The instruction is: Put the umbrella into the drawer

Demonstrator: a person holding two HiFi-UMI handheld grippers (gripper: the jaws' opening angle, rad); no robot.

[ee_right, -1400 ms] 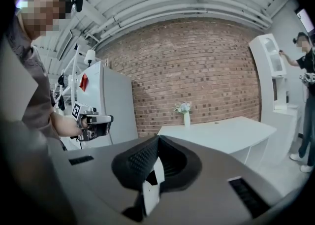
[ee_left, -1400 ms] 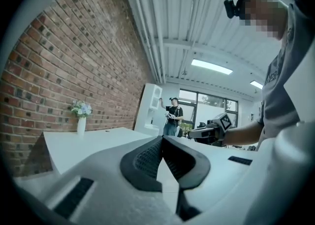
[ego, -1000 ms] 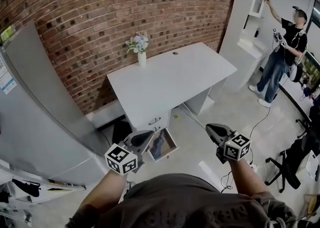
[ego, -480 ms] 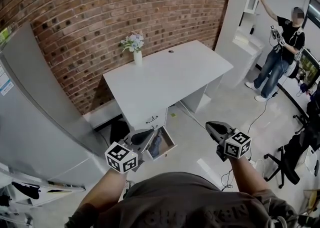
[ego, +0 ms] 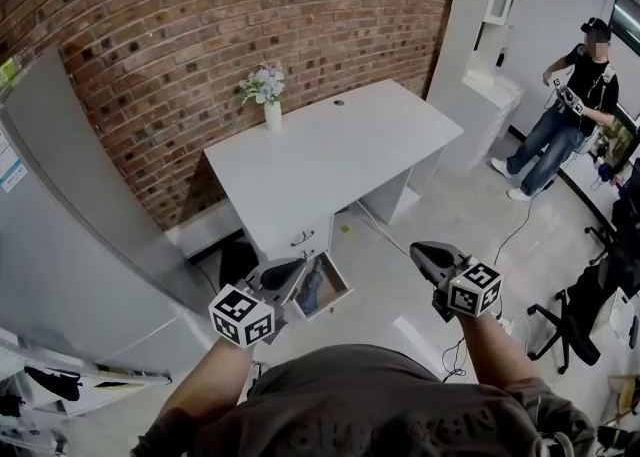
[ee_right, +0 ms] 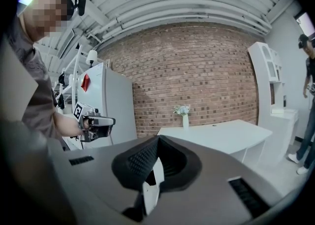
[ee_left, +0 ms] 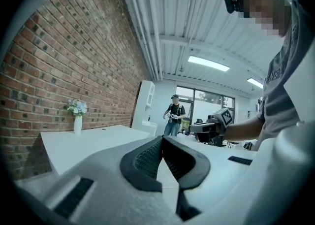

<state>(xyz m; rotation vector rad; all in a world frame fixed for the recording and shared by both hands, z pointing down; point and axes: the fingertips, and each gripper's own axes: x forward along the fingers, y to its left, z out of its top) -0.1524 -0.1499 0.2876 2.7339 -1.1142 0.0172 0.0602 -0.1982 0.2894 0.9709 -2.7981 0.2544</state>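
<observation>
**Head view: umbrella already in the open drawer, on the left gripper's side**

Head view puts the desk (ego: pixel 320 155) ahead of the person, with its bottom drawer (ego: pixel 349 292) pulled out toward them. A dark, bluish thing inside it looks like the umbrella (ego: pixel 314 288). It is small in this view, so that is a judgement. Its long axis seems to run along the drawer's pull-out direction, from the desk front toward the person.

The left gripper (ego: pixel 287 274) points at the desk, and its tip overlaps the drawer's near-left edge in the picture. It probably hangs above the drawer without touching it. The right gripper (ego: pixel 427 256) is well apart to the right, over bare floor.

Both tools are pressed together and carry nothing. In the left gripper view the ribbed pads (ee_left: pixel 147 159) meet at the tip, and the right gripper view shows its pads (ee_right: pixel 139 162) meeting the same way.

With the umbrella inside, what may remain is pushing the drawer in. The left gripper is the nearer one for that. It would have to drop down and forward to reach the drawer front, then press along the umbrella's long axis.
</observation>
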